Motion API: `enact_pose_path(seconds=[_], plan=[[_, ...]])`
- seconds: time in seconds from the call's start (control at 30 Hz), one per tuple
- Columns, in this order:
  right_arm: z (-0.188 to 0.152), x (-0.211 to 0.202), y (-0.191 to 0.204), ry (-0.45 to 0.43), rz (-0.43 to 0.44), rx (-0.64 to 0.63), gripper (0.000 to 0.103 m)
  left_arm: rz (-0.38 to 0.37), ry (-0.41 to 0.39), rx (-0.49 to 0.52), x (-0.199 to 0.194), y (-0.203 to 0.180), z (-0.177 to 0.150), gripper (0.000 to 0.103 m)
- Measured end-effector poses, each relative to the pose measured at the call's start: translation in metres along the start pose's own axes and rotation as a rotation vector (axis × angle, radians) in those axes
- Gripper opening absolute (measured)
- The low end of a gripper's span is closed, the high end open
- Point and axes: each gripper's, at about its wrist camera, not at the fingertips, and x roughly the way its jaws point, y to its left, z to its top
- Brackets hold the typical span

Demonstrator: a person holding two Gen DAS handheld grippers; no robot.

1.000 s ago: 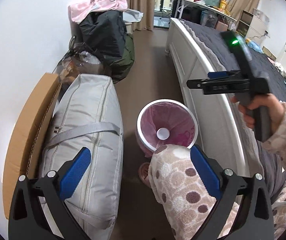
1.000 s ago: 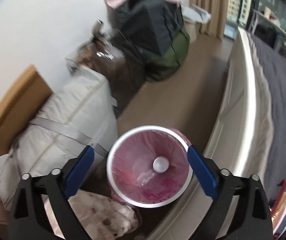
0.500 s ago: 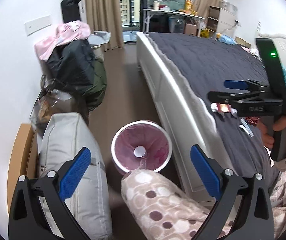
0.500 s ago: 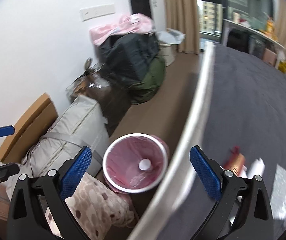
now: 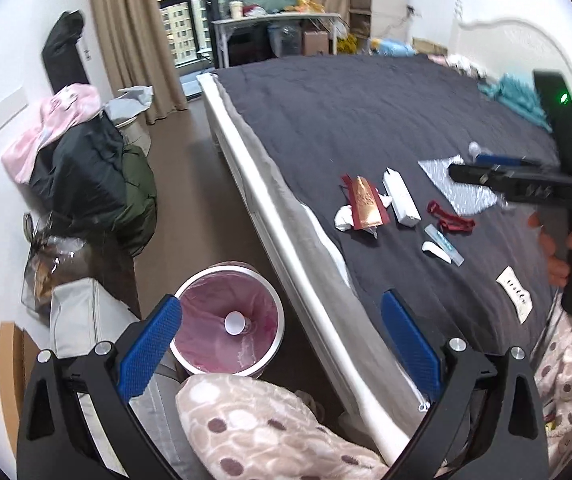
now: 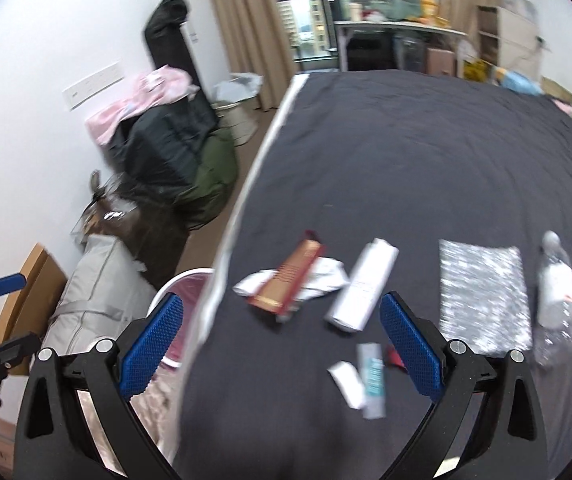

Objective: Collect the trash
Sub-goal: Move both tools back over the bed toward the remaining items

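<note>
A round bin with a pink liner (image 5: 228,322) stands on the floor beside the bed, and its rim shows in the right wrist view (image 6: 184,280). Trash lies on the dark bedspread: a red-gold packet (image 6: 286,280) (image 5: 366,202), a white box (image 6: 362,284) (image 5: 401,197), a silver foil sheet (image 6: 484,294) (image 5: 460,186), a clear plastic bottle (image 6: 556,292), small wrappers (image 6: 366,376) and a white slip (image 5: 515,294). My left gripper (image 5: 280,344) is open and empty over the bin and bed edge. My right gripper (image 6: 280,344) is open and empty above the bed, in front of the trash.
A grey storage bag (image 5: 82,316) and a cardboard sheet (image 5: 10,360) lie along the left wall, with dark bags and pink clothes (image 5: 86,160) beyond. The white bed frame (image 5: 270,220) runs between floor and bedspread. My spotted-pyjama knee (image 5: 258,428) is below.
Both grippers swung right and up from the bin toward the bed. The trash on the bedspread has come into view. Both grippers stay open and empty.
</note>
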Motion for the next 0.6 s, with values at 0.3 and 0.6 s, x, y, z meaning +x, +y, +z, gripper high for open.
enact_pose_path(seconds=[0.3,0.6], plan=[[-0.010,-0.005,-0.087,-0.014,-0.079,0.114,0.096,-0.054,0.021,0.090,0.035,-0.055,0.029,0.098],[-0.017,0.020,-0.149,0.026,-0.120,0.160,0.096,-0.087,0.039,0.244,0.081,-0.111,0.061,0.098]])
